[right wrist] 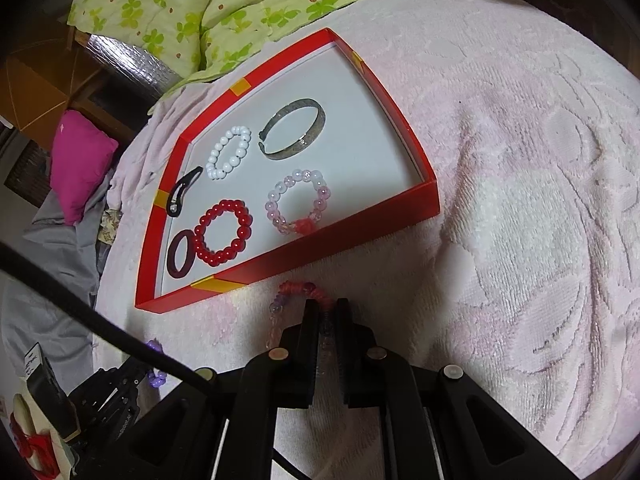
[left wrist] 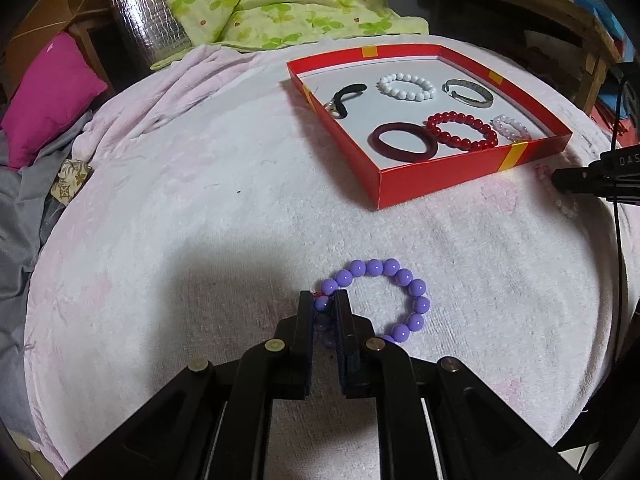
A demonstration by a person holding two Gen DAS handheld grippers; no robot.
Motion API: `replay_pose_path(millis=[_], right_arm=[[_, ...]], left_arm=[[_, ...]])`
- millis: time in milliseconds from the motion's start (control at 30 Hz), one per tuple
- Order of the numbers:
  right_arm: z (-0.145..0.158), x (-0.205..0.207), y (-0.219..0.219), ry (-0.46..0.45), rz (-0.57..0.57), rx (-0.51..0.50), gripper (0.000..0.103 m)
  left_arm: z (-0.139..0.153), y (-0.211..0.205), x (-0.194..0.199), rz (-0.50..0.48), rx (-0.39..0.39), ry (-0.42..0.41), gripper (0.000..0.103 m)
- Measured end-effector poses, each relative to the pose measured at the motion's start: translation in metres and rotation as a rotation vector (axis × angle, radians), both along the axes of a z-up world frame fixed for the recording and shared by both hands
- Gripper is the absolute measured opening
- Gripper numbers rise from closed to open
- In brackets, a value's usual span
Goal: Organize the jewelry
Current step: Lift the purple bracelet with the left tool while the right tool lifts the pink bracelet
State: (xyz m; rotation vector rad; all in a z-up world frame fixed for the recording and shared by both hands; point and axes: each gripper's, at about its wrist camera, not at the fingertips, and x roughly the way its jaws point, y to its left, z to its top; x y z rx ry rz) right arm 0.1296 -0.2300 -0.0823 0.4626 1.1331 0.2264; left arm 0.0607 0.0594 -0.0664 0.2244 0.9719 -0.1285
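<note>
Six pieces fill the red tray (left wrist: pixel 400 190) at one o'clock; each hand-held gripper (left wrist: pixel 325 300) (right wrist: pixel 326 306) grasps one remaining bracelet (left wrist: pixel 400 280) (right wrist: pixel 298 290).

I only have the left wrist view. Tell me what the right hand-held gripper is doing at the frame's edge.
Observer: The right hand-held gripper is shut on a pink bracelet, down at the towel, just outside the box.
Operator: My left hand-held gripper is shut on the purple bracelet. Check the box corner that its near wall hides from me.
Observer: The floor there is bare, between the pale bracelet and the box's end wall.
Operator: Describe that bracelet fully.
Observer: Clear and pink beads in a full ring, with a red knot by the near wall.
</note>
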Motion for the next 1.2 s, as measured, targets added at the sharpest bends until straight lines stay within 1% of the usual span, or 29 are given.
replay_pose_path(millis=[167,200,233,267,300,333,400,467,667,767,800,833,900,1200], right_arm=[[-0.001,0.001,0.000,-0.001,0.001,0.005,0.011],[-0.001,0.001,0.000,0.000,0.000,0.006,0.011],[-0.001,0.001,-0.001,0.000,0.000,0.009,0.011],[-0.001,0.001,-0.001,0.001,0.000,0.011,0.011],[-0.001,0.001,-0.001,0.001,0.001,0.013,0.011],[-0.001,0.001,-0.002,0.002,0.001,0.014,0.011],[0.000,0.000,-0.002,0.002,0.001,0.017,0.011],[0.000,-0.001,-0.002,0.003,0.003,0.020,0.011],[0.000,-0.003,-0.004,0.003,0.013,0.031,0.011],[0.000,-0.003,-0.006,0.003,0.024,0.046,0.011],[0.000,-0.003,-0.007,0.003,0.026,0.051,0.011],[-0.001,-0.004,-0.008,0.003,0.028,0.055,0.011],[0.000,-0.004,-0.008,0.001,0.034,0.057,0.011],[0.000,-0.004,-0.007,0.000,0.053,0.052,0.011]], left_arm=[[0.000,0.007,0.001,-0.003,-0.055,0.022,0.016],[0.000,0.008,0.001,-0.004,-0.076,0.028,0.020],[0.000,0.010,0.002,-0.011,-0.102,0.035,0.028],[0.000,0.011,0.001,-0.024,-0.126,0.042,0.033],[0.000,0.010,0.001,-0.039,-0.148,0.048,0.044],[0.000,0.009,0.000,-0.054,-0.160,0.052,0.051],[-0.001,0.003,-0.002,-0.077,-0.142,0.048,0.055],[-0.002,-0.001,-0.004,-0.090,-0.119,0.043,0.057],[-0.002,-0.005,-0.006,-0.102,-0.095,0.033,0.062],[-0.003,-0.008,-0.009,-0.097,-0.075,0.017,0.067],[-0.003,-0.008,-0.009,-0.090,-0.068,0.014,0.071],[-0.003,-0.008,-0.009,-0.077,-0.070,0.016,0.073],[-0.004,-0.006,-0.007,-0.070,-0.082,0.019,0.074],[-0.002,-0.010,-0.004,-0.033,-0.061,0.044,0.073]])
